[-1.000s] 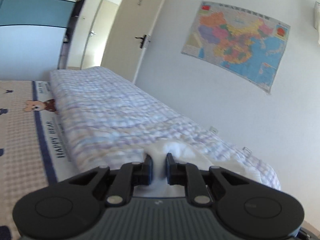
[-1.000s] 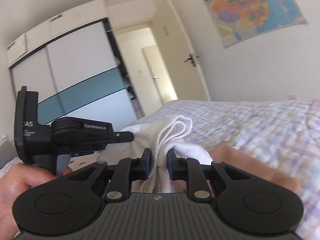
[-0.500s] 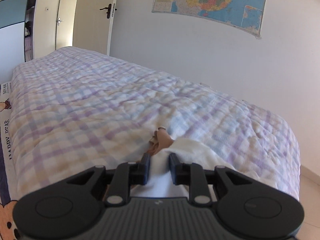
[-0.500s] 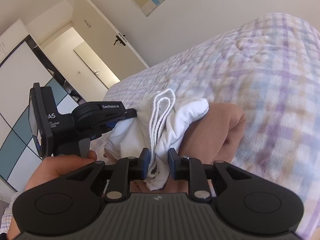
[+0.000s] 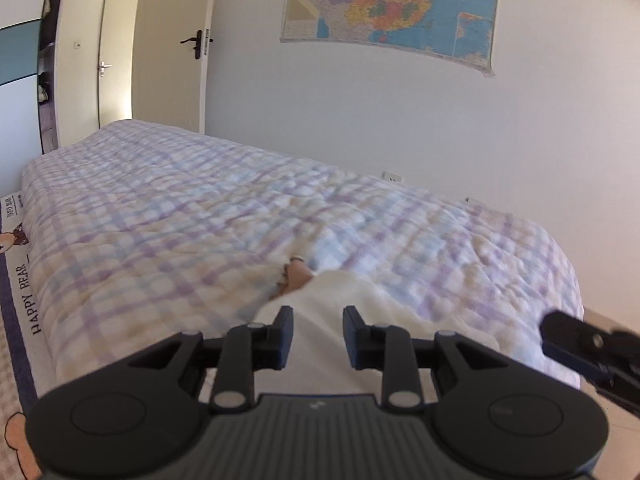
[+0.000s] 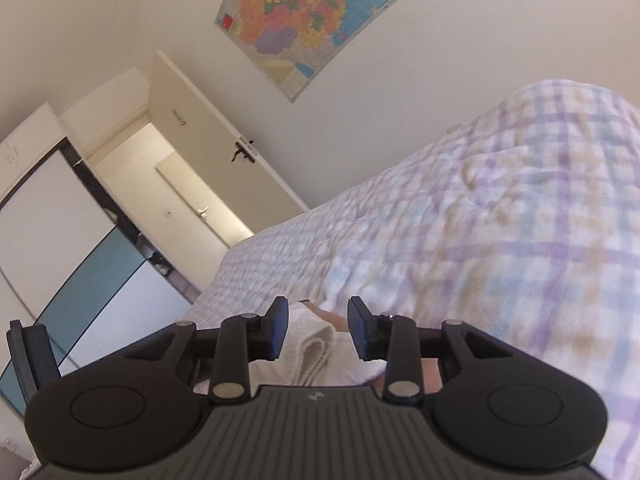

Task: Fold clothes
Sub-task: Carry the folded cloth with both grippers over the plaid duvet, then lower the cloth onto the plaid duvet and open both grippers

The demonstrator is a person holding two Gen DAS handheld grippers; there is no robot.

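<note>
A folded white garment (image 5: pixel 320 344) lies on the checked quilt, on top of a pinkish-brown garment whose edge (image 5: pixel 294 276) sticks out beyond it. My left gripper (image 5: pixel 317 334) is open, its jaws apart just above the white garment. In the right wrist view the same white garment (image 6: pixel 312 350) shows its folded hem, with the pinkish-brown garment (image 6: pixel 430 372) under it. My right gripper (image 6: pixel 318 326) is open over the hem, holding nothing. The tip of the right gripper shows in the left wrist view (image 5: pixel 588 344) at the right edge.
The purple-and-yellow checked quilt (image 5: pixel 180 232) covers the bed. A bear-print sheet (image 5: pixel 16 280) lies along its left side. A wall map (image 5: pixel 392 8), an open door (image 5: pixel 172 40) and a wardrobe with blue panels (image 6: pixel 80 280) stand beyond the bed.
Both grippers were shut on the white garment and have opened, letting it go onto the quilt. Both have drawn back a little from it.
</note>
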